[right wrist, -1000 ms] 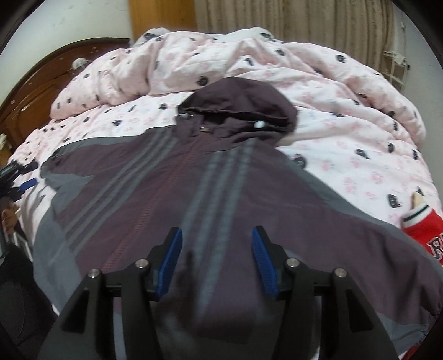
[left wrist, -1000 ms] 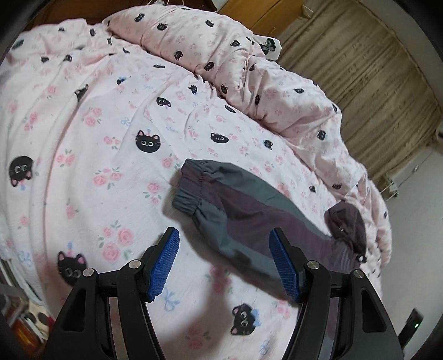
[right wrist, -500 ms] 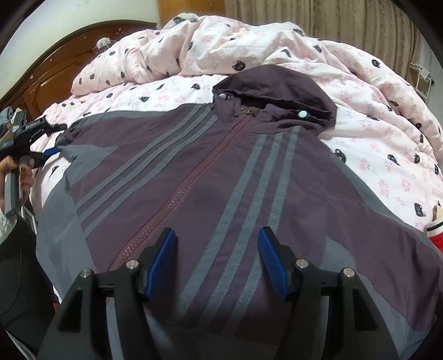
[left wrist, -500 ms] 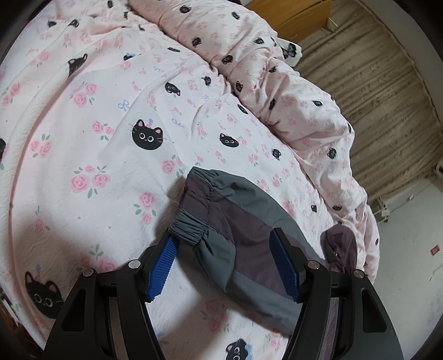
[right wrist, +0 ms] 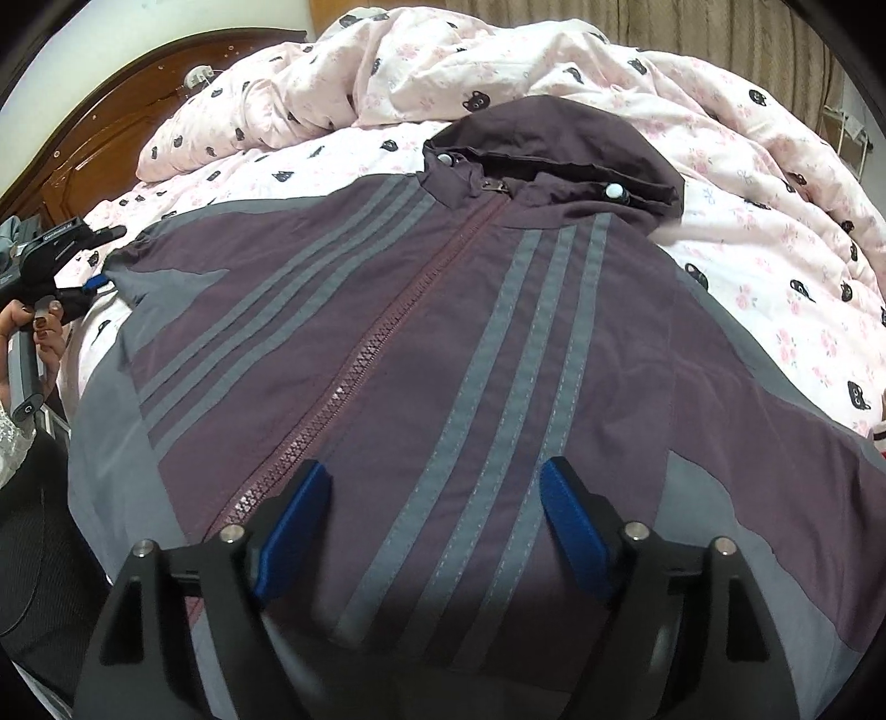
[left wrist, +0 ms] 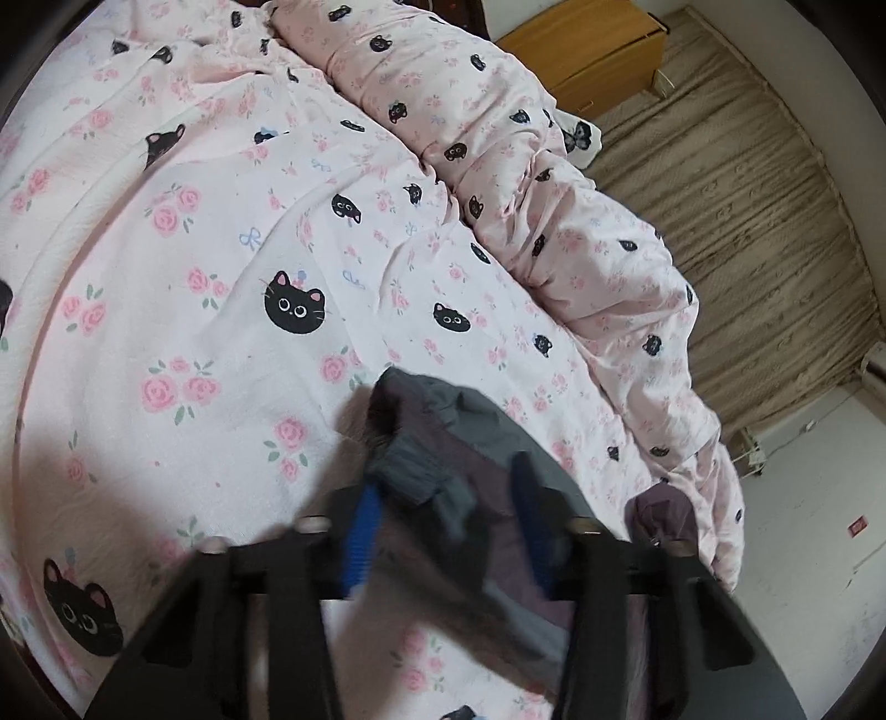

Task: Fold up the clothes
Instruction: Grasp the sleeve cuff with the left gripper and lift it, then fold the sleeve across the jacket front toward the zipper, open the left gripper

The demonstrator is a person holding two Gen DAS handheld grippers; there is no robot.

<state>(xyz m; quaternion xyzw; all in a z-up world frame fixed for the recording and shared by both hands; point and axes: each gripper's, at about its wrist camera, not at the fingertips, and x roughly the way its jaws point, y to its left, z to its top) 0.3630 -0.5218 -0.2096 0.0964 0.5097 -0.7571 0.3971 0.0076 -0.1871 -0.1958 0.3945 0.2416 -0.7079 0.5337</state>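
Observation:
A purple and grey hooded jacket lies zipped and face up on the bed, its hood toward the headboard. My right gripper hovers over the lower front, its jaws opening wide with only flat fabric beneath them. In the left wrist view, the jacket's elastic sleeve cuff sits bunched between the blurred blue pads of my left gripper, whose jaws are closing on it. From the right wrist view that left gripper is at the sleeve end, held by a person's hand.
The pink cat-print sheet covers the bed. A rumpled matching duvet is piled along the far side behind the hood. A dark wooden headboard stands at the upper left. A wooden nightstand and beige curtain lie beyond the bed.
The left gripper came down onto the sleeve cuff and its jaws narrowed around it, bunching the cuff. The right gripper sank closer to the jacket front and its jaws spread wider.

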